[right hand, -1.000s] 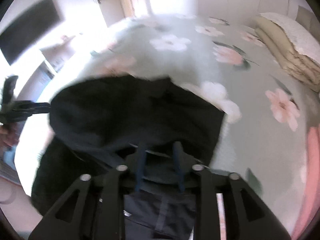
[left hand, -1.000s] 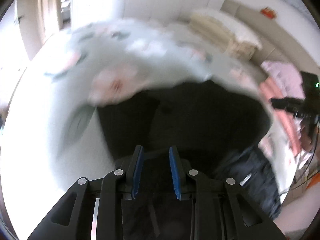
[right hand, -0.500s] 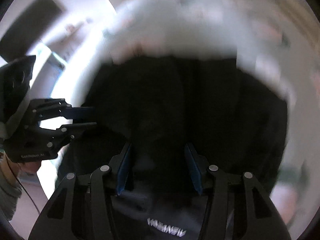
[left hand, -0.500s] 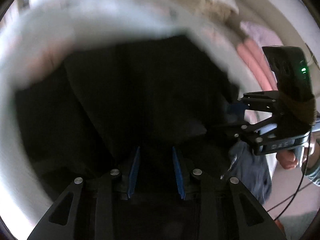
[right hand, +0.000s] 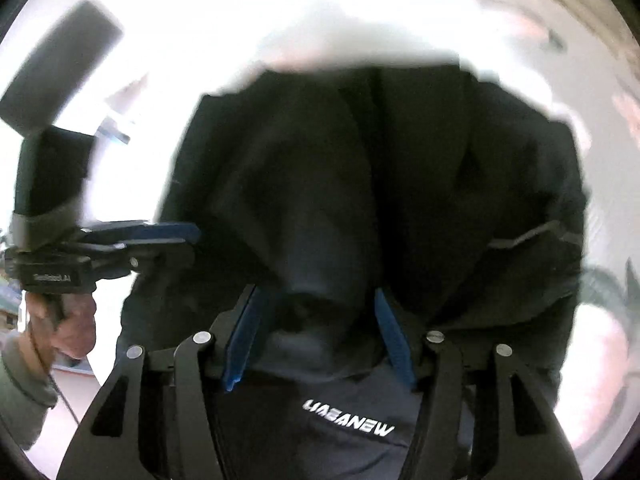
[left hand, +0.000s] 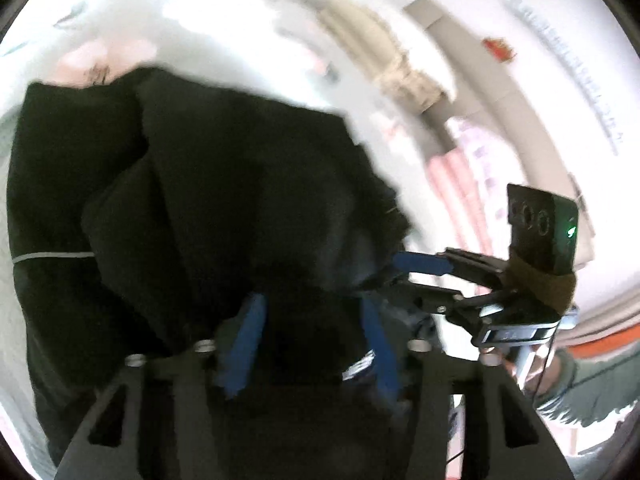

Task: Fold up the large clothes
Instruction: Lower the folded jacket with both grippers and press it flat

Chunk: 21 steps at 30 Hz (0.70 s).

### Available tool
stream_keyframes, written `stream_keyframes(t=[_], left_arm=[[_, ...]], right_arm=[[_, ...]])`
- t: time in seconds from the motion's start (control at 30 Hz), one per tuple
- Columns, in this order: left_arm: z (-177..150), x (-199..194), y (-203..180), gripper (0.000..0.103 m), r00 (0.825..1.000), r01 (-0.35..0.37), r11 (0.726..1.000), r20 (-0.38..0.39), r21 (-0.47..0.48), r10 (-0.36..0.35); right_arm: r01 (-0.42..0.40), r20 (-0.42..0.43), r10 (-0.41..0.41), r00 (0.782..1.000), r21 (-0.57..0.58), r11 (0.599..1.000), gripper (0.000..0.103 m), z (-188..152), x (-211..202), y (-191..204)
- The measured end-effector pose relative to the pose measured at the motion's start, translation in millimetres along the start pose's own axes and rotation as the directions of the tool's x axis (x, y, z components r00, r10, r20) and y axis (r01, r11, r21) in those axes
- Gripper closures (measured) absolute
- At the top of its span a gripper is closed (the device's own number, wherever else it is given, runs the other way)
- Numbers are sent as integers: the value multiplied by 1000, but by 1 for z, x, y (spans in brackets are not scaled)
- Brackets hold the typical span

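Observation:
A large black garment (left hand: pixel 224 200) lies bunched on the floral bedspread (left hand: pixel 192 28) and fills both views. My left gripper (left hand: pixel 312 312) is open, its blue pads spread over a fold of the black fabric. My right gripper (right hand: pixel 320 308) is open too, with a rounded hump of the garment (right hand: pixel 360 184) between its pads. White lettering on the garment (right hand: pixel 348 424) shows below the right pads. The right gripper also shows at the right of the left wrist view (left hand: pixel 424 268), and the left gripper at the left of the right wrist view (right hand: pixel 176 236); both sit at the garment's near edge.
Folded beige bedding (left hand: pixel 384 56) and pink bedding (left hand: pixel 468 184) lie at the far side of the bed. A dark screen (right hand: pixel 60 80) hangs on the wall to the left. The person's hands hold both handles.
Both grippers have dropped toward the bed with the garment and opened wider. The garment now lies heaped in front of them, where earlier it was held by its edge.

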State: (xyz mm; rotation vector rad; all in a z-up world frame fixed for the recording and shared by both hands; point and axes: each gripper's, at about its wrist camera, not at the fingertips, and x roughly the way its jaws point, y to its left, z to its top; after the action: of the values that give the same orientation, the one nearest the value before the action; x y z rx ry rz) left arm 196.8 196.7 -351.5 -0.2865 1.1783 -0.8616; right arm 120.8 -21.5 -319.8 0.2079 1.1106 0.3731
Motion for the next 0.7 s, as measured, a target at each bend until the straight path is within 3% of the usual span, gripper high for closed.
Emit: stream_keyframes(t=[0.1, 0.13, 0.2, 0.23, 0.27, 0.37, 0.47, 0.6, 0.67, 0.7], left_arm=[[-7, 17, 7, 45, 997, -69, 997, -17, -37, 69], [-13, 36, 16, 53, 992, -105, 993, -72, -57, 101], [-24, 61, 32, 64, 982, -161, 984, -111, -78, 152], [-26, 65, 38, 64, 985, -152, 983, -98, -104, 142], [-28, 62, 43, 64, 990, -130, 981, -64, -142, 122], [-32, 52, 52, 72, 996, -94, 966, -14, -240, 93], [-41, 41, 46, 74, 994, -99, 953, 21, -285, 110], [-70, 2, 11, 59, 984, -146, 950, 56, -276, 167], [-91, -17, 1, 48, 978, -173, 939, 60, -298, 199], [-100, -22, 0, 43, 975, -188, 932, 51, -311, 214]], right_arm=[[26, -34, -27, 999, -28, 999, 40, 2, 16, 5], [44, -72, -46, 996, -33, 998, 42, 0, 30, 2], [110, -184, -119, 976, -61, 992, 48, -8, 71, -4], [94, -200, -103, 974, -52, 994, 48, -15, 90, -13], [71, -163, -76, 984, -38, 997, 46, -17, 92, -17], [56, -158, -62, 986, -38, 998, 44, -14, 86, -16], [24, -156, -30, 987, -40, 999, 43, -14, 79, -20], [-74, -118, 71, 990, -21, 997, 40, -20, 33, -31], [-57, -106, 55, 993, -21, 998, 30, -35, 11, -41], [-47, -108, 46, 993, -11, 999, 30, -47, -1, -51]])
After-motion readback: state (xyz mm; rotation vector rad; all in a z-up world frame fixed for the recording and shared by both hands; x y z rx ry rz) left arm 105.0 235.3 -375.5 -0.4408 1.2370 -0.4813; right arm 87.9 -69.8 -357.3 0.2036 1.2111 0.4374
